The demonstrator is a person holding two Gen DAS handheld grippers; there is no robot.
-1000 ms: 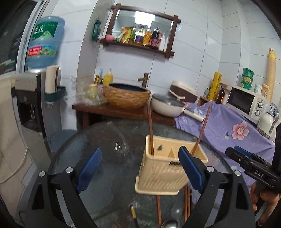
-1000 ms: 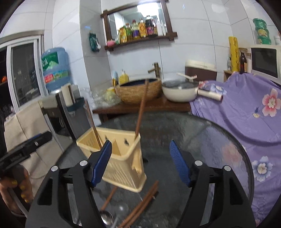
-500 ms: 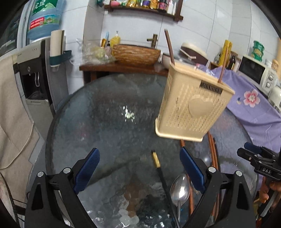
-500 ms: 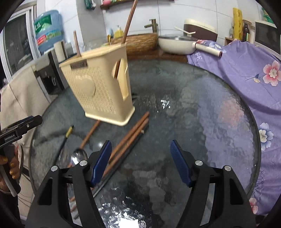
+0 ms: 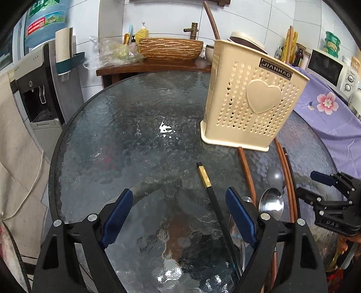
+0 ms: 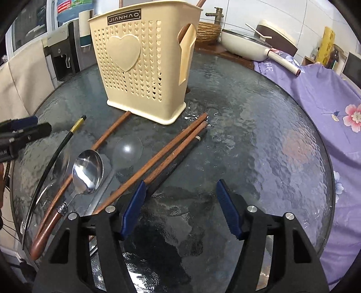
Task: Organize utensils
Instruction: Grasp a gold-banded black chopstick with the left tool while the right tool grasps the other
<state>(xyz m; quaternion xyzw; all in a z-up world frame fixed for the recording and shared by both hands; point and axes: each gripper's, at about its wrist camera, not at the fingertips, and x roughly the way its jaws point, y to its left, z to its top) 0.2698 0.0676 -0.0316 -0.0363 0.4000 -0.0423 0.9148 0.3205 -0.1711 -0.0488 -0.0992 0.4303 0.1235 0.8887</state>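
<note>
My left claw (image 5: 178, 216) hung over the glass bench (image 5: 126, 144) w/ its jaws apart and nothing between them; they'd just been closing a bit. Right claw (image 6: 180, 207) same story: jaws apart, just closing a little, only bare glass in the gap, though its left pad sat just over the near ends of the chopsticks.

Main container was the cream utensil holder (image 6: 144, 65), perforated w/ small hearts, one big raised heart on the front, standing upright on the bench in the upper left-centre of the right wrist view. Two brown sticks poked out of its top (image 5: 211, 21), one at each end; I couldn't tell which compartments they sat in.

Everything else lay loose on the glass, outside the holder. A pair of brown chopsticks (image 6: 158, 157) ran diagonally from the holder's base toward the right claw, w/ a black chopstick (image 6: 180, 155) alongside, touching them. A steel spoon (image 6: 86, 169) lay bowl-up at mid-left w/ a brown handle (image 6: 48, 227) toward the lower left. A clear spoon (image 6: 127, 149) sat just beside it. A single brown chopstick (image 6: 110, 131) reached to the holder's base, and a black gold-tipped chopstick (image 5: 204, 177) lay just inside the left claw's right pad.

Behind the bench, upper frame of the left wrist view, a woven basin (image 5: 170, 49) sat on a wooden counter.
</note>
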